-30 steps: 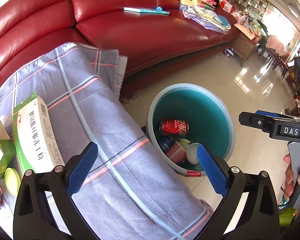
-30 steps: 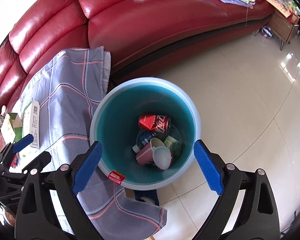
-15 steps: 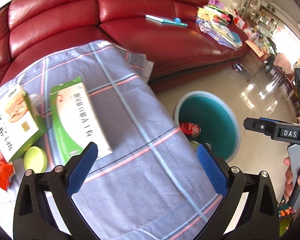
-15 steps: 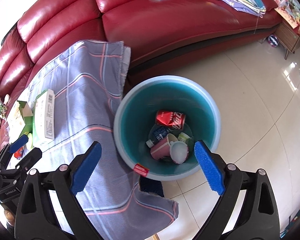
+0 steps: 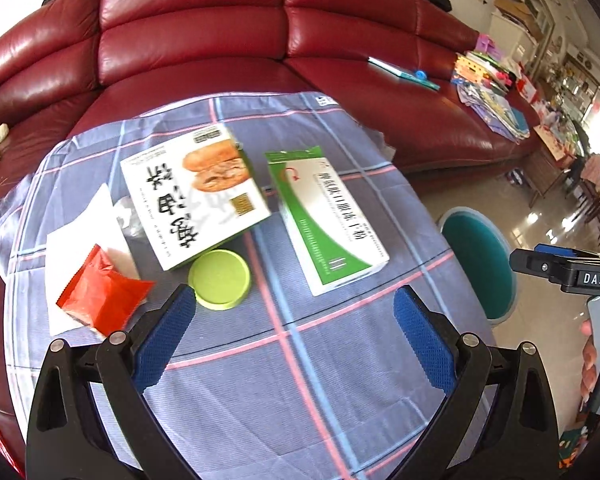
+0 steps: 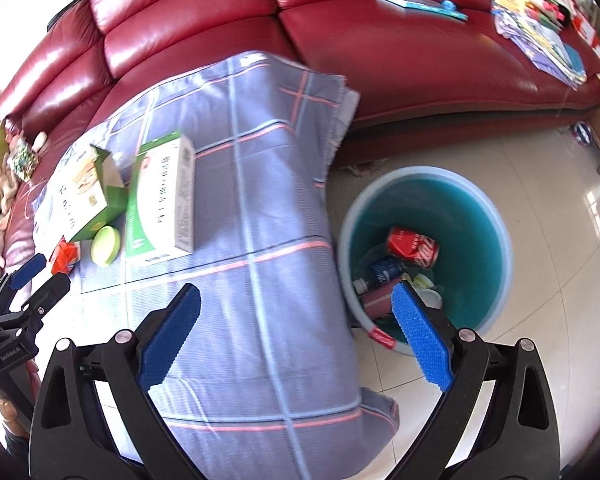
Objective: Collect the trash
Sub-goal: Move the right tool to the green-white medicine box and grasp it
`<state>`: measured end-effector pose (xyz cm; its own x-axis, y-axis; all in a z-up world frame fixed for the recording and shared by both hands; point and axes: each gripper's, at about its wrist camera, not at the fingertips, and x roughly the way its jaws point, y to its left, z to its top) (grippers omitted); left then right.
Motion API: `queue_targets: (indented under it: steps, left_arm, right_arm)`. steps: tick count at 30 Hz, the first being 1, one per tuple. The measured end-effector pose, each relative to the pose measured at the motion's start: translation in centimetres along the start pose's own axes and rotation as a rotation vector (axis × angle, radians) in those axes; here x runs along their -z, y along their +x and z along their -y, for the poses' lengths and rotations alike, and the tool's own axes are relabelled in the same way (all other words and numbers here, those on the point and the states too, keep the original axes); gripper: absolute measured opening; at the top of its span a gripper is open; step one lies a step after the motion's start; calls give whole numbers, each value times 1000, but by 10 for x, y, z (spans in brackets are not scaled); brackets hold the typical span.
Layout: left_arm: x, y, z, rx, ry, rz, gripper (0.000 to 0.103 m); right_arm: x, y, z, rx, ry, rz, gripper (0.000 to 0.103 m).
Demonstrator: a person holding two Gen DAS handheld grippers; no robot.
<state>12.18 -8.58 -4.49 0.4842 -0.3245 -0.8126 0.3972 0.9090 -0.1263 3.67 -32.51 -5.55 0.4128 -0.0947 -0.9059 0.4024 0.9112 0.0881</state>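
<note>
**Both claws empty over the checked cloth**

My left gripper (image 5: 294,336) hangs spread wide, holding nothing, just short of the green lid (image 5: 220,279), red wrapper (image 5: 100,294) and two boxes. My right gripper (image 6: 296,336) gapes too; its finger hides part of the bin (image 6: 476,208).

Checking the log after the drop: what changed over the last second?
Both open, empty tongs, left and right, swung from over the teal plastic bin back toward the plaid-clothed table. Nothing was grasped or released. The green-and-white box, lime lid and binned red can stayed put.
</note>
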Motion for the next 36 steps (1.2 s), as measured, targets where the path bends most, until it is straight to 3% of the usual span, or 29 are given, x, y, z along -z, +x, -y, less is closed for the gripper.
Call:
queue_targets:
  steps: [15,24,32,34,36]
  left_arm:
    - [5,3,-114,-85,-104,-6,99]
    - [-6,16,-135,-69,-100,-19,99]
    - [-39,31,-138,-50,-31,-12,99]
    - [-51,37,-138,-38,-10,-14,99]
    - [-63,45,-138,-19,4,-18,99]
  right_arm:
    - [-14,69,-120,-23,-169,-95,92]
    - [-23,110,-147,20,-184,-132,92]
    - [-36,126,-153,65,-205,-118,92]
    - [-38,127,-155,73,-225,-107,89]
    - [-39,129,-158,71,-254,-118,70]
